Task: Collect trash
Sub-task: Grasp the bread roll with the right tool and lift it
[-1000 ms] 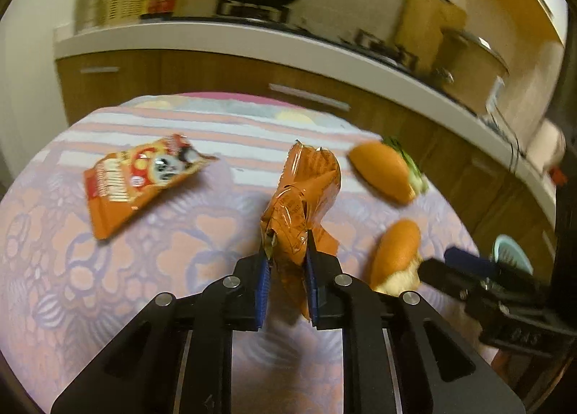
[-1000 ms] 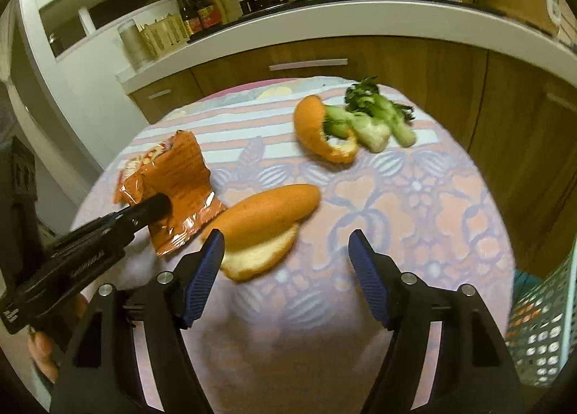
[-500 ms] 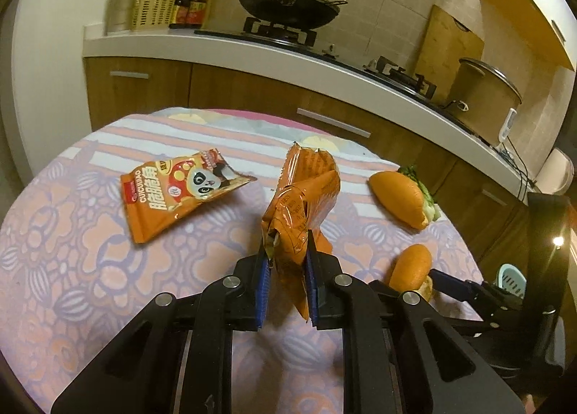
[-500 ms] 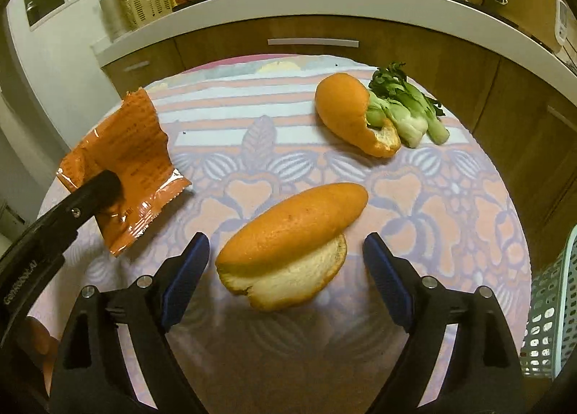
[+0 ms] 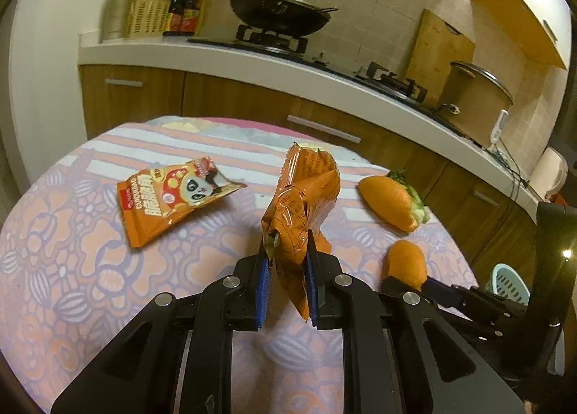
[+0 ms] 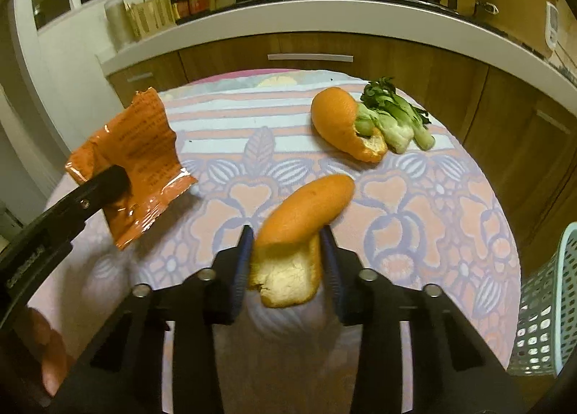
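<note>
Left wrist view: the left gripper (image 5: 286,266) is clamped on a crumpled orange wrapper (image 5: 303,205), held upright above the tabletop (image 5: 72,269). A panda snack bag (image 5: 169,197) lies ahead to the left, its long axis diagonal.

Right wrist view: the right gripper (image 6: 285,259) fingers have just been closing and now pinch the near orange peel (image 6: 295,233); its long axis runs away to the right. The mesh basket (image 6: 541,305) stands beside the table's right edge, nearer this hand.

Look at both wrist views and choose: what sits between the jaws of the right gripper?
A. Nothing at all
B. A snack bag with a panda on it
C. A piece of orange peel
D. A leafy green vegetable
C: the right gripper has just closed its jaws on the near piece of orange peel, whose pale inner side faces the camera.
</note>
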Tool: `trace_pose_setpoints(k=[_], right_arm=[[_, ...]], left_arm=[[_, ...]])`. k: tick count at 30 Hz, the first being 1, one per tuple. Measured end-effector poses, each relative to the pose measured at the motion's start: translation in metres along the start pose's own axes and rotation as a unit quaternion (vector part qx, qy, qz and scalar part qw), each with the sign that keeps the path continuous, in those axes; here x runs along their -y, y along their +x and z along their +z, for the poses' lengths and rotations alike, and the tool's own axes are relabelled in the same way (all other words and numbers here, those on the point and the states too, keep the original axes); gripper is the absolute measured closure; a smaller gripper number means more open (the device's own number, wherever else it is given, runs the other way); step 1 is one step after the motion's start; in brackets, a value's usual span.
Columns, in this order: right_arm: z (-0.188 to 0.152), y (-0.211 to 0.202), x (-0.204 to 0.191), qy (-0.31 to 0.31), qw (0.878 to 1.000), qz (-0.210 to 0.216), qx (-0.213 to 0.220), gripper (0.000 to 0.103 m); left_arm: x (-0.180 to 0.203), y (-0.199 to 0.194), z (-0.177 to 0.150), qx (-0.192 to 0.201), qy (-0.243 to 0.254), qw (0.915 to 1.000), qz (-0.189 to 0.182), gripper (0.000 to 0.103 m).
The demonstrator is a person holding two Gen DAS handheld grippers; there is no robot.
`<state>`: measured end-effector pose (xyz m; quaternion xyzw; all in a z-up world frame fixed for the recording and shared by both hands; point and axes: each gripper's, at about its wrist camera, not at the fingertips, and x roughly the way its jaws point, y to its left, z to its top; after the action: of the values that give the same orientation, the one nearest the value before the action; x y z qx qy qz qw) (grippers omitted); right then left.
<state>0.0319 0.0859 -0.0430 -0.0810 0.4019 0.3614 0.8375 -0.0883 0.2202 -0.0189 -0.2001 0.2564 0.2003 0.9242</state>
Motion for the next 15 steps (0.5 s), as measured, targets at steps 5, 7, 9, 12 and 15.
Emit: trace_pose_setpoints(k=[5,7,9,12,15], right_arm=[[-0.005,-0.023,0.015,0.003,1.000,0.016,0.017,0.084],[-0.005,-0.034,0.021,0.007,0.999,0.020,0.026,0.085],[-0.004,-0.046,0.030,0.011,0.999,0.022,0.036,0.085],[-0.003,-0.063,0.042,0.016,0.998,0.021,0.052,0.097],[-0.004,-0.076,0.059,0.023,0.998,0.019,0.058,0.097]], left_arm=[[0.012,-0.008,0.000,0.002,0.002,0.9997,-0.023,0.088],[0.019,-0.012,-0.001,0.002,0.005,0.9996,-0.029,0.088],[0.033,-0.018,-0.001,0.002,0.012,0.9991,-0.041,0.088],[0.053,-0.024,-0.001,0.003,0.023,0.9981,-0.057,0.088],[0.075,-0.028,0.000,0.007,0.037,0.9970,-0.067,0.088]])
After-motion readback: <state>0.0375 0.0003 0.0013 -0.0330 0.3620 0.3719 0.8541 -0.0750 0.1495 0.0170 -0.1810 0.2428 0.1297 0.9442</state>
